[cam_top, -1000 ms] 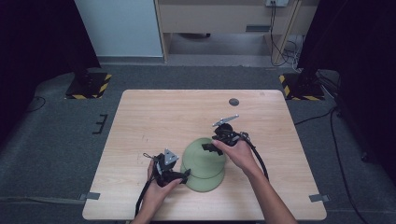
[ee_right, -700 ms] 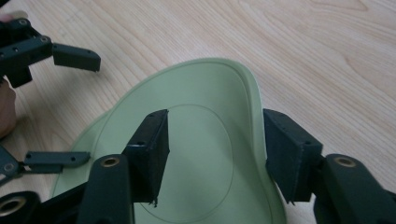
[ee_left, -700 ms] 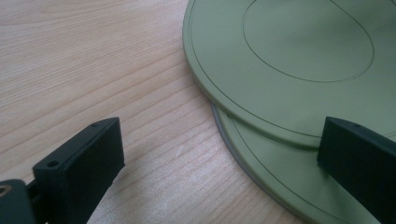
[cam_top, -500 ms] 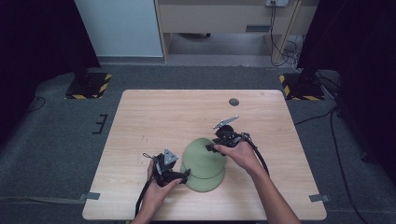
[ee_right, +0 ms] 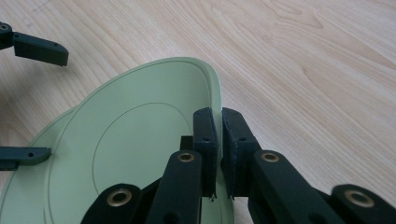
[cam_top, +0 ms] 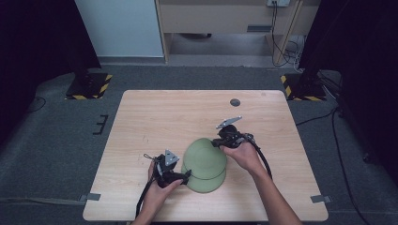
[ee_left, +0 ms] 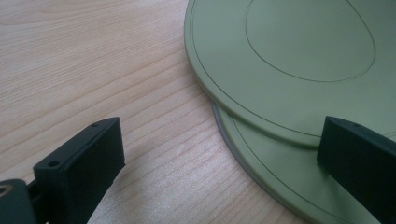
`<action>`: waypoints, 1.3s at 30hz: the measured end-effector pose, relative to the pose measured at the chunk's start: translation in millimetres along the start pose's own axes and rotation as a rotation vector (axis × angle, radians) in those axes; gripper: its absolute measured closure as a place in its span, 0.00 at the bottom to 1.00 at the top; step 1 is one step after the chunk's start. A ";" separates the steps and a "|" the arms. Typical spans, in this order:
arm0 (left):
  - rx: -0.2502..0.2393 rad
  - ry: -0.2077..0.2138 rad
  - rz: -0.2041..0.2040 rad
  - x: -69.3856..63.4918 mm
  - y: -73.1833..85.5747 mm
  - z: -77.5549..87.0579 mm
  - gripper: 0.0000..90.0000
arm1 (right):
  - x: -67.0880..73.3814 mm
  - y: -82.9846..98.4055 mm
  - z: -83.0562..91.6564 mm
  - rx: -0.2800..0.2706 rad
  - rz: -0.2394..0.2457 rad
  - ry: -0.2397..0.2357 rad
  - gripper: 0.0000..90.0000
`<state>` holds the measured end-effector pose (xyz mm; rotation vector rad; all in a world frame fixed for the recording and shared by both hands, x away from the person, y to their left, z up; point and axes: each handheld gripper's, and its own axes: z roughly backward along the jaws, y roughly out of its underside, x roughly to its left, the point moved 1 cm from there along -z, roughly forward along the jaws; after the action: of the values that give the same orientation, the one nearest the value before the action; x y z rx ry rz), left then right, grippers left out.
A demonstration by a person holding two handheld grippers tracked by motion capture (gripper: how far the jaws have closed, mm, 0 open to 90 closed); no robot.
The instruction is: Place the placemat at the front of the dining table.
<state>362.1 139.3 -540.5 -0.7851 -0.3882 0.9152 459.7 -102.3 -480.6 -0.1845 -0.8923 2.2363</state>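
Note:
Two pale green plates lie near the front of the wooden table (cam_top: 155, 117), the top plate (cam_top: 204, 157) shifted off the lower plate (cam_top: 209, 183). My right gripper (cam_top: 218, 143) has just been closing and is shut on the far right rim of the top plate (ee_right: 140, 154), which is pinched between the pads at my right gripper (ee_right: 218, 140). My left gripper (cam_top: 187, 174) stands open at the plates' left edge. In the left gripper view, my left gripper (ee_left: 219, 158) has one jaw over bare wood and the other over the top plate (ee_left: 299, 51), with the lower plate (ee_left: 280, 177) peeking out beneath.
A small dark round disc (cam_top: 235, 102) lies near the table's far edge. The far and left parts of the tabletop are bare wood. Black stands with yellow-striped bases (cam_top: 89, 86) sit on the grey floor beyond the table's corners.

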 end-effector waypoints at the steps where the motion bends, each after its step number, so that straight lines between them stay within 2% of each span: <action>1: 0.000 0.000 0.000 0.0 0.0 0.0 0.00 | 0.0 0.0 0.0 0.000 0.000 0.000 0.95; 9: 0.000 0.000 0.002 0.2 0.3 0.0 0.01 | -0.9 -5.0 3.9 -0.028 0.001 0.025 0.95; 19: -0.004 -0.001 0.000 0.8 0.0 0.9 0.02 | -0.8 -12.8 12.1 -0.044 -0.006 0.025 0.95; 25: -0.013 -0.011 0.018 7.3 -0.3 3.4 0.03 | -3.4 -12.4 14.5 -0.045 -0.010 0.032 0.95; 28: -0.014 -0.031 0.023 14.1 -1.3 5.3 0.02 | -4.7 -12.3 15.1 -0.049 -0.010 0.034 0.95; 31: -0.025 -0.053 0.052 26.0 -2.0 7.5 0.02 | -6.7 -11.7 15.0 -0.046 -0.018 0.038 0.95; 32: -0.025 -0.053 0.052 26.0 -2.0 7.5 0.02 | -6.7 -11.7 15.0 -0.046 -0.018 0.038 0.95; 35: -0.017 -0.084 0.077 38.9 1.4 10.2 0.02 | -7.3 -11.8 14.3 -0.047 -0.021 0.039 0.95; 39: -0.010 -0.101 0.095 46.2 2.0 12.3 0.02 | -7.2 -11.8 13.8 -0.047 -0.021 0.039 0.95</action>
<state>379.8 183.4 -534.8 -0.7736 -0.4477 1.0450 466.5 -108.7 -463.5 -0.2387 -0.9223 2.1868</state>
